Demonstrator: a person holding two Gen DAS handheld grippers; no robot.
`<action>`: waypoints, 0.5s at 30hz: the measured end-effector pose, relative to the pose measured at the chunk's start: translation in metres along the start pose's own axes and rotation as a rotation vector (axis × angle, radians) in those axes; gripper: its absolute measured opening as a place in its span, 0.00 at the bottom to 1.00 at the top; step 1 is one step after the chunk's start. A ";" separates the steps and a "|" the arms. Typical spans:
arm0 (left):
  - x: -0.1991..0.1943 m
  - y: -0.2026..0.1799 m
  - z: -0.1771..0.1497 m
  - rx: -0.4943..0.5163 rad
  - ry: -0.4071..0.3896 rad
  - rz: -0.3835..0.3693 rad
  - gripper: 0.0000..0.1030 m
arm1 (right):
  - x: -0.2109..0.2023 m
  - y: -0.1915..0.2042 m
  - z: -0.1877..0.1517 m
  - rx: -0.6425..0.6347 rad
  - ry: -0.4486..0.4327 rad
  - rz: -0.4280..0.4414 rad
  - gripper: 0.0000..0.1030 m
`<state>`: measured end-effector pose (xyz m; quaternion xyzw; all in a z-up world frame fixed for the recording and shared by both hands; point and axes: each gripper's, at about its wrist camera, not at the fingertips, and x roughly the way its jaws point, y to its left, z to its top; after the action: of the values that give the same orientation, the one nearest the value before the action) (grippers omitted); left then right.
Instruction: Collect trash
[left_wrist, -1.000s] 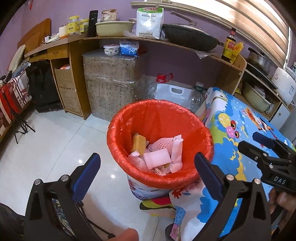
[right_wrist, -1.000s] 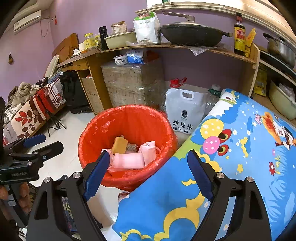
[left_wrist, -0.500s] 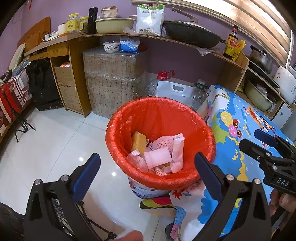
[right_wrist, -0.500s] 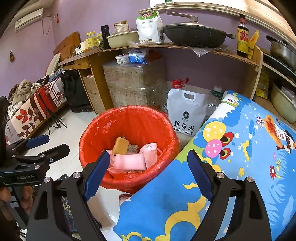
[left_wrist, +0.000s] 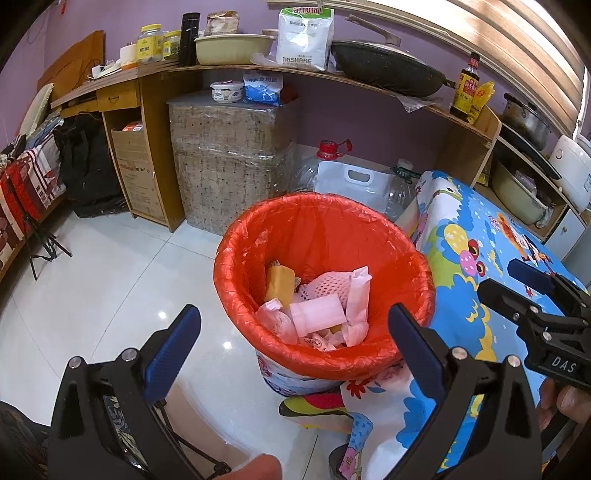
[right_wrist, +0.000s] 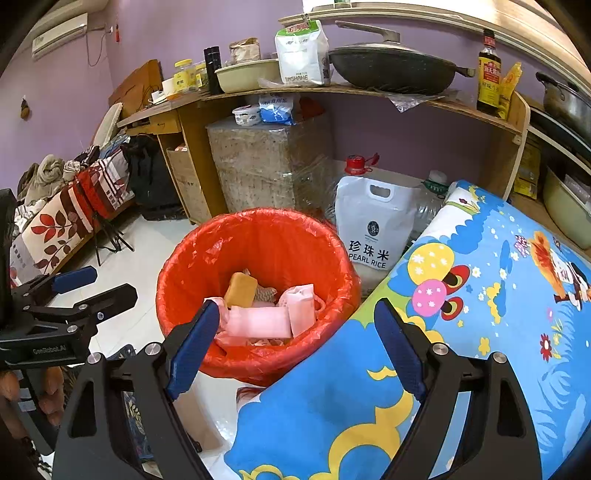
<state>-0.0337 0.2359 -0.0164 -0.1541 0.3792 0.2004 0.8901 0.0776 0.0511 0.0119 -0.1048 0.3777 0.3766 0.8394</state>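
A bin with a red liner (left_wrist: 325, 236) stands on the white floor beside the table; it also shows in the right wrist view (right_wrist: 258, 240). Inside lie pink and white wrappers (left_wrist: 317, 314), a foam net (left_wrist: 328, 286) and a yellow sponge (left_wrist: 279, 282). My left gripper (left_wrist: 295, 332) is open and empty, held just above the bin's near rim. My right gripper (right_wrist: 295, 332) is open and empty, over the bin's rim and the table edge. Each gripper shows in the other's view: the right gripper (left_wrist: 517, 284) and the left gripper (right_wrist: 92, 284).
A table with a blue cartoon cloth (right_wrist: 480, 295) is right of the bin. A white rice bag (right_wrist: 373, 225) and water bottles (left_wrist: 325, 166) stand behind it. A wrapped box (left_wrist: 229, 155), wooden shelves with cookware (left_wrist: 384, 70) and a desk (left_wrist: 122, 96) line the wall.
Both grippers have drawn back and risen slightly from the bin; the bin sits a little lower and farther in both views. Both stay open and empty.
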 end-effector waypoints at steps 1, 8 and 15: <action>0.000 0.001 0.000 0.000 0.000 0.002 0.95 | 0.000 0.000 0.000 -0.003 0.000 0.000 0.78; 0.000 0.003 0.000 -0.003 0.002 0.006 0.95 | 0.004 0.004 0.004 -0.024 0.007 -0.001 0.78; -0.002 0.006 0.001 -0.005 0.003 0.008 0.95 | 0.007 0.010 0.006 -0.041 0.013 0.003 0.78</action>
<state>-0.0369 0.2407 -0.0152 -0.1551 0.3805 0.2048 0.8884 0.0763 0.0647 0.0122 -0.1239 0.3754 0.3848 0.8341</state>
